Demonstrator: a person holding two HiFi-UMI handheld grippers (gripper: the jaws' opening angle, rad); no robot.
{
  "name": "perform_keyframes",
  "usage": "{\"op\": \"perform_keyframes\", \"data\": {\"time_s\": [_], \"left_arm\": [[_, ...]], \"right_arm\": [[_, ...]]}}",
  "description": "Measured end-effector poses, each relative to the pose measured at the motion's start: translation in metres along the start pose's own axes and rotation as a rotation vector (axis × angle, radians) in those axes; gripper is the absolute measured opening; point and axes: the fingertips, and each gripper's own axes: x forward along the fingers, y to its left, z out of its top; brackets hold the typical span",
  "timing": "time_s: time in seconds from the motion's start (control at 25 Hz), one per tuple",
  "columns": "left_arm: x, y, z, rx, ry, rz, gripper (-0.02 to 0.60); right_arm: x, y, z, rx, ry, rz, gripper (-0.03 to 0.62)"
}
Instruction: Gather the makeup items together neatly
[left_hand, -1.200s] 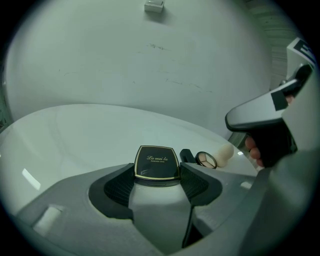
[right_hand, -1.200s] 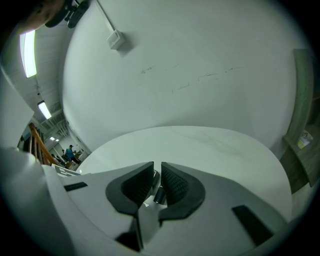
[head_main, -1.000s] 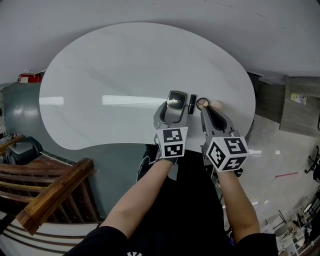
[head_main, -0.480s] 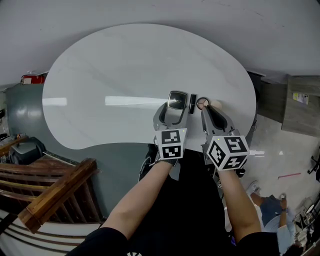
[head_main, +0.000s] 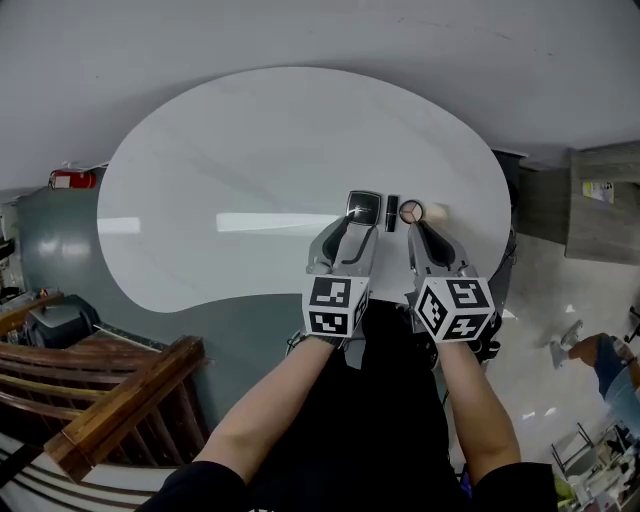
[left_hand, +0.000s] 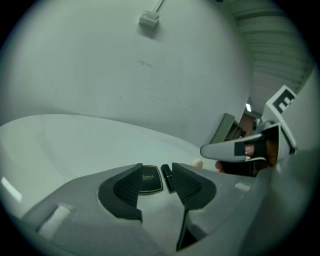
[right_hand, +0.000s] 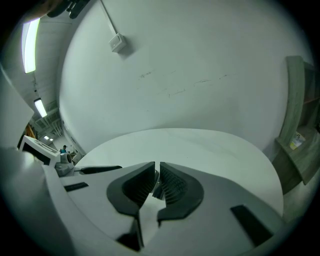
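On the white table (head_main: 250, 160) lie a dark square compact (head_main: 362, 207), a black lipstick (head_main: 392, 212), a small round item (head_main: 410, 211) and a beige puff (head_main: 438, 211), side by side in a row. My left gripper (head_main: 350, 229) hovers just short of the compact (left_hand: 149, 180) and lipstick (left_hand: 167, 178). Its jaws have just been closing, stand open, and nothing is between them. My right gripper (head_main: 416, 231) sits just short of the round item. Its jaws (right_hand: 157, 165) have also closed further and are all but together, holding nothing.
The table's near edge curves in just under both grippers. A wooden railing (head_main: 120, 390) runs at lower left, and a grey cabinet (head_main: 600, 200) stands at right. A person (head_main: 605, 362) is on the floor at far right. A small box (left_hand: 149, 18) hangs on the wall.
The left gripper has lifted and drawn back from the compact, which now lies free ahead of its narrower jaws. The right gripper has hardly moved.
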Motion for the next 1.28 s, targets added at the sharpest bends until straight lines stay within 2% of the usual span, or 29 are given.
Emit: {"op": "perform_keyframes", "data": {"time_s": [0.16, 0.28, 0.4, 0.88, 1.08, 1.28], "left_arm": [[-0.023, -0.012, 0.015, 0.022, -0.036, -0.079, 0.096], [-0.037, -0.022, 0.031, 0.071, -0.067, -0.152, 0.041], [-0.054, -0.028, 0.042, 0.107, -0.084, -0.199, 0.013], [-0.124, -0.05, 0.081, 0.195, -0.129, -0.373, 0.008], [-0.149, -0.054, 0.103, 0.2, -0.177, -0.412, 0.008], [-0.17, -0.054, 0.133, 0.198, -0.228, -0.42, 0.008]], "right_arm": [[-0.016, 0.01, 0.001, -0.005, -0.033, -0.04, 0.034], [-0.026, 0.018, 0.006, -0.001, -0.075, -0.074, 0.031], [-0.036, 0.032, 0.01, -0.001, -0.111, -0.095, 0.029], [-0.083, 0.082, 0.035, -0.033, -0.221, -0.165, 0.015], [-0.101, 0.102, 0.058, -0.072, -0.267, -0.183, 0.015], [-0.117, 0.118, 0.088, -0.108, -0.309, -0.19, 0.015]]}}
